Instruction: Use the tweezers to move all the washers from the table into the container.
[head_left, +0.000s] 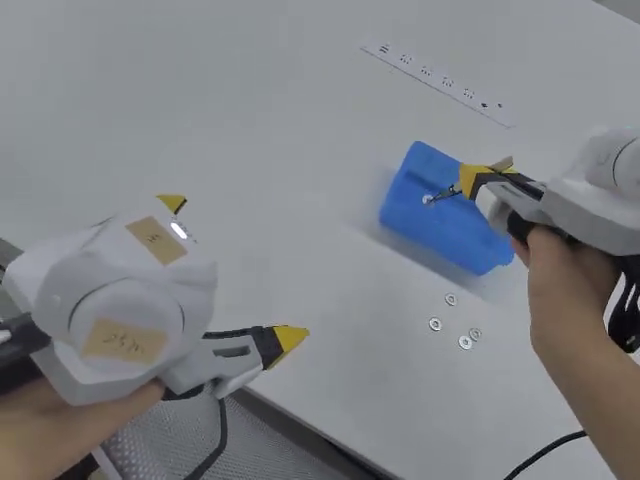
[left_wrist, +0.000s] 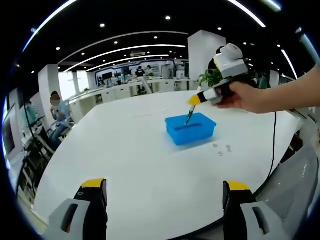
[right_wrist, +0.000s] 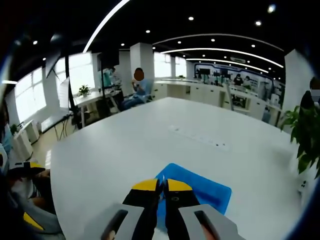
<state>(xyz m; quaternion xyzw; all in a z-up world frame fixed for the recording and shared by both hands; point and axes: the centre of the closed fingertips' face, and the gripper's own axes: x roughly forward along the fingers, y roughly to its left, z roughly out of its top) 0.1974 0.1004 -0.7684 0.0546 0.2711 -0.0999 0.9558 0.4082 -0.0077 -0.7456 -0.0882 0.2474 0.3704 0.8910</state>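
The blue container (head_left: 450, 225) stands right of the table's middle. My right gripper (head_left: 468, 182) is shut on thin tweezers (head_left: 440, 194) whose tip hangs over the container's inside with a small pale speck at it. I cannot tell if that speck is a washer. Several washers (head_left: 452, 322) lie on the table just in front of the container. In the left gripper view the tweezers (left_wrist: 189, 117) point down into the container (left_wrist: 191, 128). My left gripper (head_left: 232, 270) is open and holds nothing near the table's front edge, well left of the container. The right gripper's jaws stand together above the container (right_wrist: 205, 194).
A recessed socket strip (head_left: 440, 80) runs along the far side of the white table (head_left: 250, 120). A black cable (head_left: 545, 450) hangs over the front edge at the right. A mesh chair seat (head_left: 190, 440) sits below the edge. A person (right_wrist: 137, 87) sits far off.
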